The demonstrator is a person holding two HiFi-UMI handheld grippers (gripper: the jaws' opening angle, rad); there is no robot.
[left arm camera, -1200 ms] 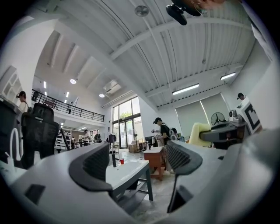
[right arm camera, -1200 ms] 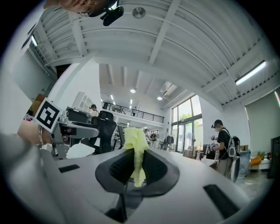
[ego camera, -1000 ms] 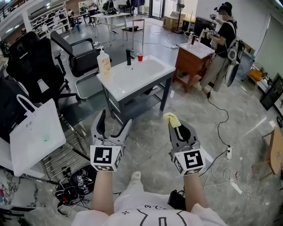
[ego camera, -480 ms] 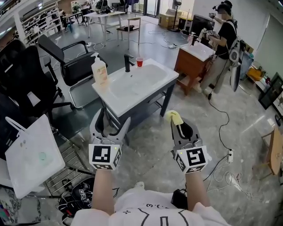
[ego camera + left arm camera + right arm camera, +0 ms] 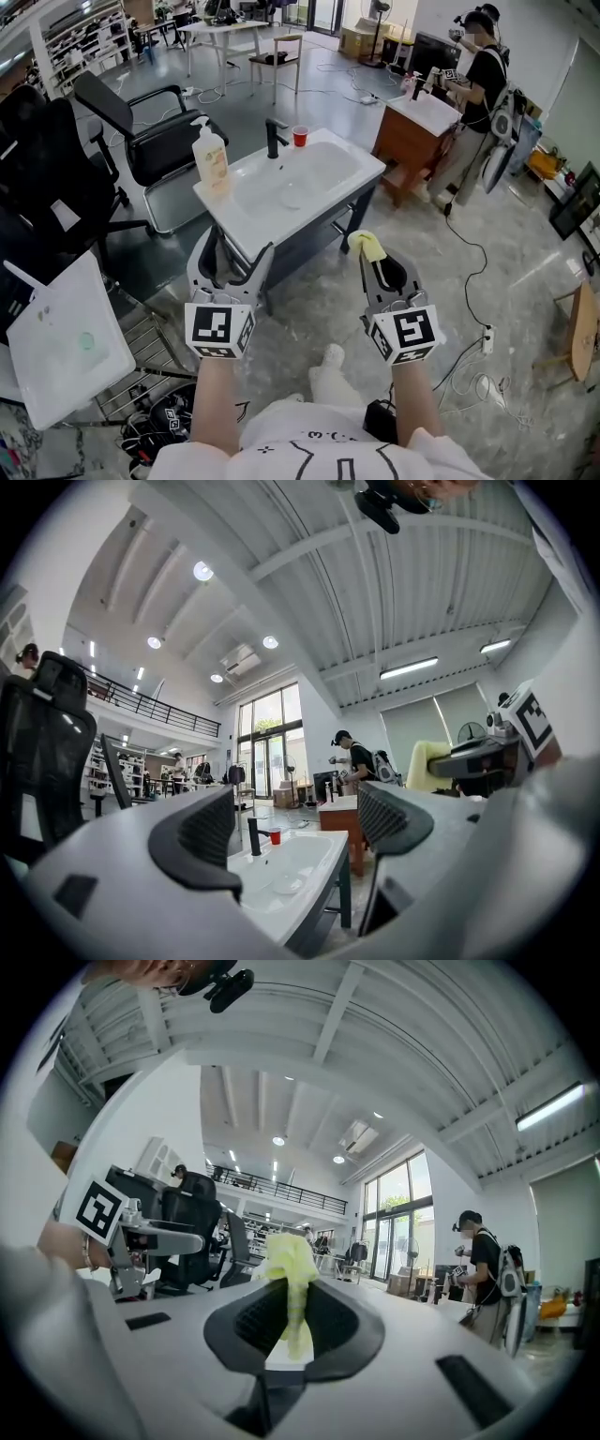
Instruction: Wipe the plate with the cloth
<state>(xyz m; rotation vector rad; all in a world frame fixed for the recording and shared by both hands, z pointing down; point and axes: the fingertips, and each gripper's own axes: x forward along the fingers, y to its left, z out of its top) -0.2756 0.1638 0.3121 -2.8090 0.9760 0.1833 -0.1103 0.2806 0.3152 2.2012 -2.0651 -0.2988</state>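
Note:
A white sink table (image 5: 343, 144) stands ahead of me on the floor. A pale plate (image 5: 290, 198) lies in its basin, also visible as the plate (image 5: 284, 885) in the left gripper view. My left gripper (image 5: 239, 248) is held in the air short of the sink's near corner, open with nothing between its jaws (image 5: 295, 832). My right gripper (image 5: 368, 258) is held level beside it, shut on a yellow cloth (image 5: 366, 246); the cloth (image 5: 289, 1265) bunches out above the closed jaws (image 5: 292, 1312).
On the sink's rim stand a soap bottle (image 5: 212, 157), a black faucet (image 5: 274, 136) and a red cup (image 5: 300, 137). Black office chairs (image 5: 150, 131) and a white bag (image 5: 66, 342) are at the left. A person (image 5: 473, 84) works at a wooden cabinet (image 5: 412, 127). Cables (image 5: 469, 366) cross the floor at the right.
I have stepped forward, so the sink table has come closer and lower in view. Both grippers keep the same pose, the right still shut on the cloth.

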